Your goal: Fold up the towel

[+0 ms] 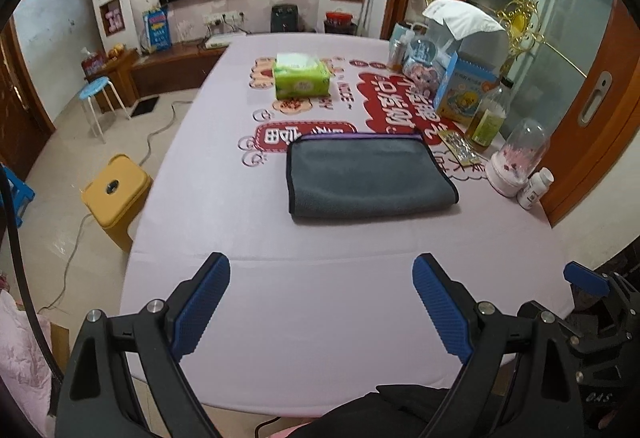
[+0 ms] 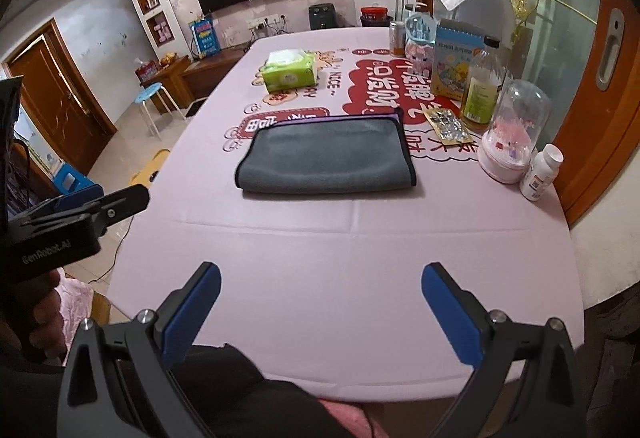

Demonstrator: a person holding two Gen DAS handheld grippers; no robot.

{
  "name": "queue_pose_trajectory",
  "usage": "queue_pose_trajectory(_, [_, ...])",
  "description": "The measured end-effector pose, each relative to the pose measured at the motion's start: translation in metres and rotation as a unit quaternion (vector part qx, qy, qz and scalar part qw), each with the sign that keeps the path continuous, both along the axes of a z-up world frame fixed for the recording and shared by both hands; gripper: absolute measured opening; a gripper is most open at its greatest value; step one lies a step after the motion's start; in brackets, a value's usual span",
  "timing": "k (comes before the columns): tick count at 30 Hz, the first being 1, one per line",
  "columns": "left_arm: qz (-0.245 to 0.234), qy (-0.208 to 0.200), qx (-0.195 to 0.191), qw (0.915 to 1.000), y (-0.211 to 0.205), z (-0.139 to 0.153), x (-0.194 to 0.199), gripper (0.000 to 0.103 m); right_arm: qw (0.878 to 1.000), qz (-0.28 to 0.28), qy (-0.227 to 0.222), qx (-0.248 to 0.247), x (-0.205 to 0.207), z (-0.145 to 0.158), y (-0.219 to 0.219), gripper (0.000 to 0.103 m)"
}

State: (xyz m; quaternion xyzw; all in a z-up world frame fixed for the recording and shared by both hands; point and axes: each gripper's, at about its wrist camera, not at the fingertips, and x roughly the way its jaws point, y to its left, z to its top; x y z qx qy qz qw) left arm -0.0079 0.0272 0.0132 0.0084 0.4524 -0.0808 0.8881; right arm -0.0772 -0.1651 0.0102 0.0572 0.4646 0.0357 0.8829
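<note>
The grey towel (image 1: 370,178) lies flat on the pink table (image 1: 320,298), already doubled over, with its rounded fold on the near edge and a purple-trimmed layer showing along the far edge. Its long axis runs left to right across the view of both cameras. Behind the towel stands the green tissue pack (image 1: 301,75); to the right of the towel are a foil blister sheet (image 1: 460,150), an oil bottle (image 1: 489,118), a small glass dome (image 1: 516,158) and a white pill bottle (image 1: 534,187).

The left gripper (image 1: 322,290) and the right gripper (image 2: 322,298) both hover over the near part of the table, well apart from the towel, which lies straight ahead of the fingers. Both have their blue pads spread wide and hold nothing. In my judgement neither is clearly nearer. The left one sees the towel slightly to the right, so it probably suits the left short edge, and the right one the opposite edge.
</note>
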Motion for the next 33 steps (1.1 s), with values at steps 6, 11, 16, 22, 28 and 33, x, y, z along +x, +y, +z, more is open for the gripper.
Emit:
queue_pose_trajectory(6, [0.013,-0.006,0.009,0.9999,-0.002,0.003,-0.013,0.092,0.999,-0.023,-0.024,-0.013,-0.009,0.012,0.003,0.101])
queue_pose_trajectory(11, [0.023,-0.015,0.027,0.9993,-0.007,0.001,-0.019,0.092,0.998,-0.053,-0.04,-0.013,-0.015,0.016,-0.001,0.101])
queue_pose_trajectory(16, [0.032,-0.025,0.036,0.9985,-0.007,0.001,-0.023,0.092,0.997,-0.067,-0.041,-0.018,-0.016,0.014,-0.003,0.101])
queue_pose_trajectory(22, [0.025,-0.033,0.048,0.998,-0.012,0.0,-0.027,0.092,0.997,-0.059,-0.037,-0.023,-0.015,0.011,0.0,0.103])
queue_pose_trajectory(28, [0.034,-0.038,0.052,0.9974,-0.008,0.002,-0.027,0.096,0.997,-0.057,-0.037,-0.023,-0.015,0.011,0.003,0.103])
queue_pose_trajectory(33, [0.033,-0.038,0.051,0.9974,-0.008,0.001,-0.026,0.102,0.997,-0.057,-0.036,-0.023,-0.014,0.011,0.004,0.103])
